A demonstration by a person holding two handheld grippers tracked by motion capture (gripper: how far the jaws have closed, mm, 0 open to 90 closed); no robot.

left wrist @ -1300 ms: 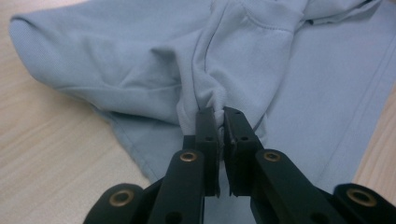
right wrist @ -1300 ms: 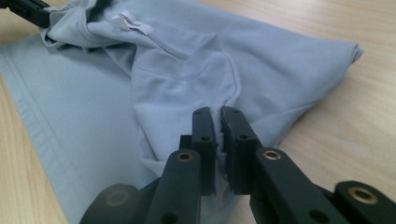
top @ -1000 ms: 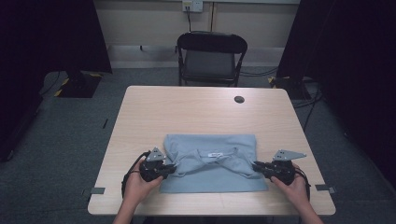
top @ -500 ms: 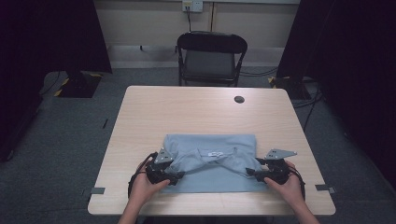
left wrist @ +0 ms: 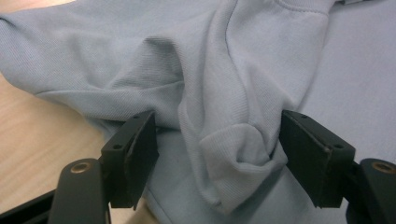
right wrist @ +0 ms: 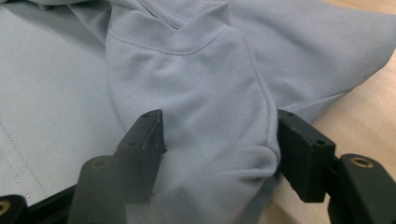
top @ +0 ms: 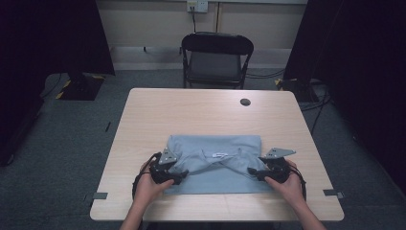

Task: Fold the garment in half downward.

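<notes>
Light blue garment [top: 215, 163] is laid flat on the near half of the table [top: 201, 110], body folded into a rectangle, both sleeves drawn diagonally inward so that they cross below the collar label.

Left sleeve cuff [left wrist: 238, 163] is seen bunched between the jaws of the left gripper [left wrist: 215, 154]; the jaws stand well apart, and only the right-hand jaw grazes the fabric. Right sleeve end [right wrist: 224, 154] lies likewise between the spread jaws of the right gripper [right wrist: 219, 144], cloth slack, not pinched.

Change noted: a second ago both grippers were at the garment's outer near corners with sleeves clamped; since then both have been brought inward and the jaws of each have just been opening, the cloth remaining between them but released. Sleeve ends are now deposited on the body panel.

Judgement: sleeve-folding step is taken as complete; next move probably calls for withdrawal without snagging the cuffs, then a fold of the body.

Beyond: a small dark disc [top: 245, 102] near the far edge, a folding chair [top: 216, 60] behind the table.
</notes>
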